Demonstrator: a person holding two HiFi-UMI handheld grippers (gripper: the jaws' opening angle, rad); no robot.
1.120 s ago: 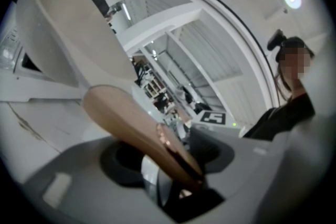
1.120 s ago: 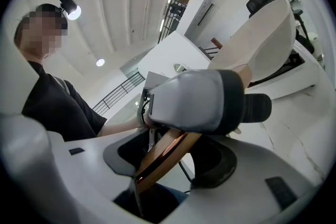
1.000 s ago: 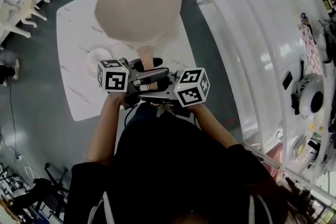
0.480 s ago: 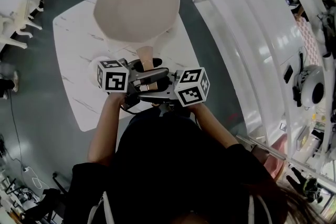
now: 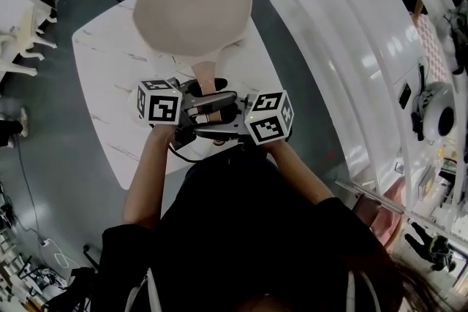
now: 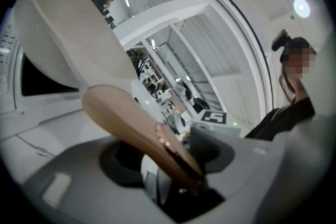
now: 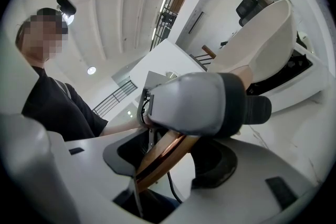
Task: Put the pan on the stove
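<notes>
Pan (image 5: 194,7): wide, deep, pale beige, matte inside, rim faintly faceted; flat tan-brown handle (image 5: 204,74) with rounded edges runs from near side of bowl toward person

Pan held up over far half of white marbled tabletop (image 5: 110,84), bowl far, handle near

Left tongs (image 6: 176,168): jaws set fairly wide, clamped across handle from left

Right tongs (image 7: 168,155): jaws closed on same handle from right, just beside left tongs

Marker cubes flank handle on either side

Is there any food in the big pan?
Empty: the head view looks straight into the pan, showing only its bare beige inside.
</notes>
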